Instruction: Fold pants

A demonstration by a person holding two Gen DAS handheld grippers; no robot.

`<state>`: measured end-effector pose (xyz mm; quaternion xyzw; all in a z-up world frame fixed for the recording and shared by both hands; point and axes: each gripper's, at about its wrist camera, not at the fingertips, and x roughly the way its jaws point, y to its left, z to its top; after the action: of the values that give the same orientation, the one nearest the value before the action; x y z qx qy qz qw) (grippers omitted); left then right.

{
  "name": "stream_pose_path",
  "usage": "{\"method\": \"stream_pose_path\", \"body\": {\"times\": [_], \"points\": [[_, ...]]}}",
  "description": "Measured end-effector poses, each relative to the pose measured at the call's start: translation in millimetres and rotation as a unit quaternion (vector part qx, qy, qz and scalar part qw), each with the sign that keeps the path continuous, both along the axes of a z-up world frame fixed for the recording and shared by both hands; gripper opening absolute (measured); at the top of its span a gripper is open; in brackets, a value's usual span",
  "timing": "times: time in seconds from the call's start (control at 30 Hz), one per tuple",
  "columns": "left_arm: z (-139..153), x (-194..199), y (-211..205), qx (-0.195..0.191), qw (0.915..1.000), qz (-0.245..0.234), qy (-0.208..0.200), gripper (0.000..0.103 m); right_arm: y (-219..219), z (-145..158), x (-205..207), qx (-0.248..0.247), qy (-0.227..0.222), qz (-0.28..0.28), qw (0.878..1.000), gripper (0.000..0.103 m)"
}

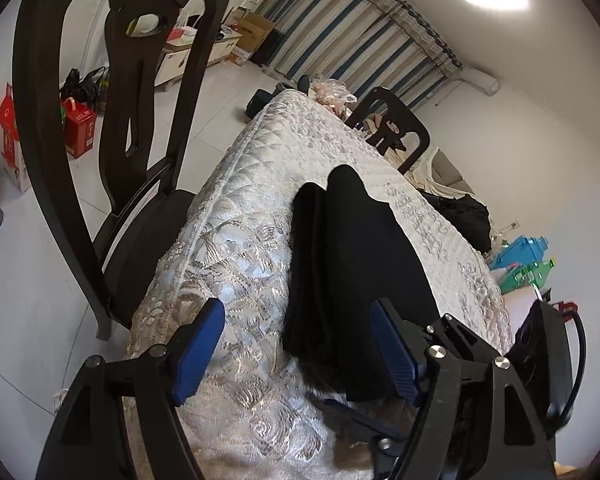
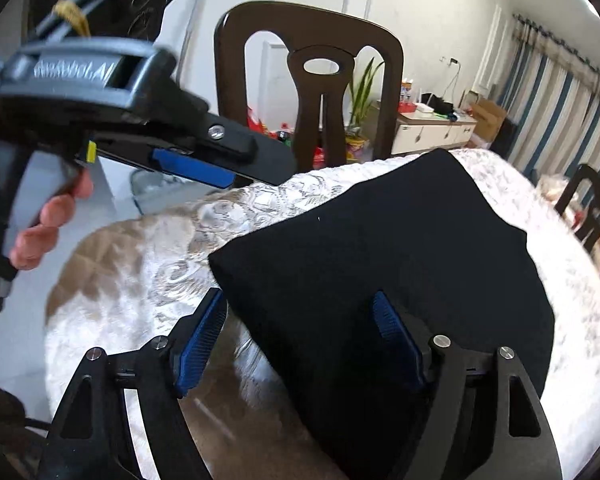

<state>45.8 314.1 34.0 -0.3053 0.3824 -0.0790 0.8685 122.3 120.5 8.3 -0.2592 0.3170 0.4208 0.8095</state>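
Black pants (image 2: 380, 272) lay folded on the quilted tablecloth (image 1: 236, 248). We held the left gripper (image 1: 296, 344) and right gripper (image 2: 300, 340) wide open over the pants' near edge, gripping nothing; pressing flat would have suited.

A home, surely a dining or living room: desk under an embroidered cloth (image 1: 260, 208), dark wooden chairs (image 2: 308, 80), striped curtains (image 1: 352, 28), white sideboard (image 2: 432, 132) (potted plant (image 2: 360, 96) beside), gift boxes (image 1: 80, 128) on floor.

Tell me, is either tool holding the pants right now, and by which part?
Neither. Both the left tool and the right tool stand open over the near edge of the folded black pants, their pads not pressing the cloth.
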Motion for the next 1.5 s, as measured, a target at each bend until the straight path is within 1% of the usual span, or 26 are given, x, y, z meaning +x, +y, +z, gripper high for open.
{"method": "stream_pose_path", "body": {"times": [0.07,0.17,0.3,0.33,0.37,0.43,0.5,0.53,0.6,0.67,0.8,0.93,1.03,1.13,1.27,1.37,1.43,1.5], "points": [[-1.1,3.4,1.0,-0.009,1.0,0.001,0.002,0.077,6.0,-2.5,2.0,-0.017,-0.009,-0.007,1.0,0.076],[-2.5,7.4,1.2,-0.015,0.9999,0.001,0.007,0.077,12.4,-5.8,1.0,-0.04,-0.037,-0.017,0.998,0.076],[-3.7,14.1,0.2,-0.026,0.9995,-0.01,0.014,0.077,11.1,-4.4,5.9,-0.039,-0.039,-0.031,0.998,0.076],[-4.5,16.3,1.0,-0.031,0.9993,-0.011,0.017,0.077,11.0,-3.8,8.2,-0.039,-0.04,-0.035,0.998,0.073],[-5.4,18.6,1.2,-0.036,0.9991,-0.012,0.02,0.077,10.6,-4.0,8.0,-0.042,-0.045,-0.041,0.997,0.069],[-6.0,22.4,1.1,-0.042,0.9987,-0.014,0.023,0.078,11.9,-4.3,7.4,-0.044,-0.052,-0.037,0.997,0.064],[-6.6,26.4,0.8,-0.05,0.9983,-0.017,0.025,0.078,6.1,-1.2,2.7,-0.035,-0.051,-0.035,0.997,0.053],[-6.8,28.5,0.5,-0.057,0.9979,-0.018,0.025,0.078,5.8,0.4,3.1,-0.03,-0.05,-0.033,0.998,0.051],[-9.3,32.4,-0.2,-0.072,0.9967,-0.024,0.027,0.078,4.0,3.9,4.5,-0.017,-0.047,-0.035,0.998,0.041],[-12.3,36.7,-2.0,-0.087,0.9953,-0.027,0.032,0.079,0.7,7.3,4.7,-0.003,-0.045,-0.037,0.998,0.037],[-16.6,46.5,-8.8,-0.113,0.9919,-0.044,0.039,0.081,-6.4,12.7,2.1,0.016,-0.04,-0.041,0.998,0.033],[-20.0,59.0,-17.9,-0.134,0.9872,-0.071,0.048,0.083,-6.4,16.6,4.0,0.03,-0.036,-0.045,0.998,0.031],[-21.0,65.6,-23.2,-0.135,0.9864,-0.075,0.057,0.083,-4.9,16.7,6.2,0.037,-0.033,-0.048,0.998,0.03],[-21.0,72.1,-30.4,-0.155,0.9808,-0.103,0.058,0.083,-5.8,17.2,3.8,0.041,-0.031,-0.046,0.998,0.03],[-19.8,87.0,-41.5,-0.139,0.9789,-0.135,0.065,0.083,-8.2,16.7,0.1,0.048,-0.025,-0.035,0.998,0.03],[-15.9,100.3,-48.4,-0.122,0.9763,-0.162,0.075,0.084,-9.0,17.4,2.6,0.056,-0.011,-0.03,0.998,0.031],[-16.4,106.4,-52.3,-0.112,0.9733,-0.185,0.077,0.084,-10.9,17.9,3.1,0.065,0.002,-0.028,0.997,0.033],[-16.6,109.6,-53.4,-0.11,0.9711,-0.198,0.075,0.084,-14.5,18.6,7.4,0.078,0.031,-0.026,0.996,0.038]]}}
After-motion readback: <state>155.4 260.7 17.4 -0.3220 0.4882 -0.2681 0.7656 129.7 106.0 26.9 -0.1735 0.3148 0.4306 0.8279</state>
